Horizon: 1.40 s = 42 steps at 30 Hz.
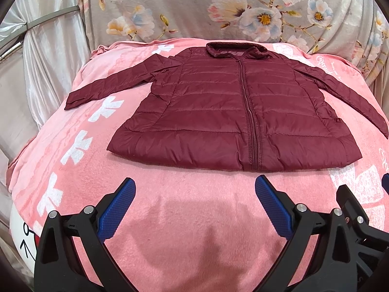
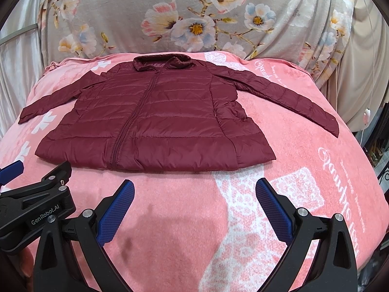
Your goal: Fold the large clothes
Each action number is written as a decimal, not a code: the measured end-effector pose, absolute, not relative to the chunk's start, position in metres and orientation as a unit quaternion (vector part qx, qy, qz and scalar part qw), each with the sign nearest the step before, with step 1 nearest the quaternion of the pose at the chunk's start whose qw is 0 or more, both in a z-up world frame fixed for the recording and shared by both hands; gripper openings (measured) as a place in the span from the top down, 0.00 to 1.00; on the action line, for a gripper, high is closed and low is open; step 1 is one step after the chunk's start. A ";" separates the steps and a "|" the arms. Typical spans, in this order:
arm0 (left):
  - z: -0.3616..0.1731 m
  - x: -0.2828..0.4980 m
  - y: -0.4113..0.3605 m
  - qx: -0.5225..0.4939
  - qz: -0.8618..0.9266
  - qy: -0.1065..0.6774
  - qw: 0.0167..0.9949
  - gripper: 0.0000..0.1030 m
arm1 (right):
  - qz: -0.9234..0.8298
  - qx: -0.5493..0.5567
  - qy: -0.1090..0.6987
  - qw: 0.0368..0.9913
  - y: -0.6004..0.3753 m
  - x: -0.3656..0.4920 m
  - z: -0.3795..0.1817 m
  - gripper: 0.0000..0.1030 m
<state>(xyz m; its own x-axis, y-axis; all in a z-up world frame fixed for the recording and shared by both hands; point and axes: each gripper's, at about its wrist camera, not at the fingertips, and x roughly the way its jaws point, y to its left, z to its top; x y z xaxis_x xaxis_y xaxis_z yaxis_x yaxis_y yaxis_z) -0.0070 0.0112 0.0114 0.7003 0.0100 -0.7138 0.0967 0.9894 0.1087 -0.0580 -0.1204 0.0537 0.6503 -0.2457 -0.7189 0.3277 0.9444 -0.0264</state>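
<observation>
Left wrist view showed the left gripper with its blue pads spread wide, holding nothing, hovering over bare blanket short of the jacket. Right wrist view showed the right gripper likewise spread and empty, its pads over the blanket; the left gripper's body sat just beside it at 9 o'clock.

The jacket lay flat at 12 o'clock from both grippers, zipped, front up, collar at the far end, hem nearest. One sleeve ran out toward 10 o'clock, the other sleeve toward 2 o'clock.

Nothing looked folded yet, so the step in hand seemed to be the first reach. To do it well, each gripper would probably take one sleeve near the cuff and lay it across the chest, keeping the slick quilted shell flat so trapped air would not puff it out of line. Pinching a single layer at the edge should avoid dragging the whole body along the fleece.

Hard to make out: the right cuff was cut off at the left view's edge, the jacket's back was hidden, and the floral cloth behind hid whatever backed the bed
</observation>
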 end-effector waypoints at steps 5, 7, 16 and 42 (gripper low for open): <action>0.013 -0.007 0.012 0.068 -0.020 0.389 0.919 0.07 | -0.162 0.054 0.386 0.906 -0.122 -0.061 0.061 0.05; 0.011 -0.005 0.014 0.067 -0.017 0.390 0.918 0.07 | -0.165 0.054 0.386 0.906 -0.123 -0.061 0.060 0.05; 0.006 0.001 0.022 0.064 -0.007 0.394 0.917 0.07 | -0.174 0.055 0.390 0.902 -0.132 -0.058 0.058 0.05; 0.004 -0.002 0.018 0.071 -0.013 0.393 0.917 0.07 | -0.174 0.052 0.390 0.903 -0.131 -0.059 0.056 0.05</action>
<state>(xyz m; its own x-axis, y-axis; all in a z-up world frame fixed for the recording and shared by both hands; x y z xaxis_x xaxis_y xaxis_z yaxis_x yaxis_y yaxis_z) -0.0020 0.0182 0.0041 0.6905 0.0326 -0.7226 0.0789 0.9896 0.1200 -0.0593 -0.1307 0.0564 0.6352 -0.2739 -0.7222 0.3556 0.9337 -0.0413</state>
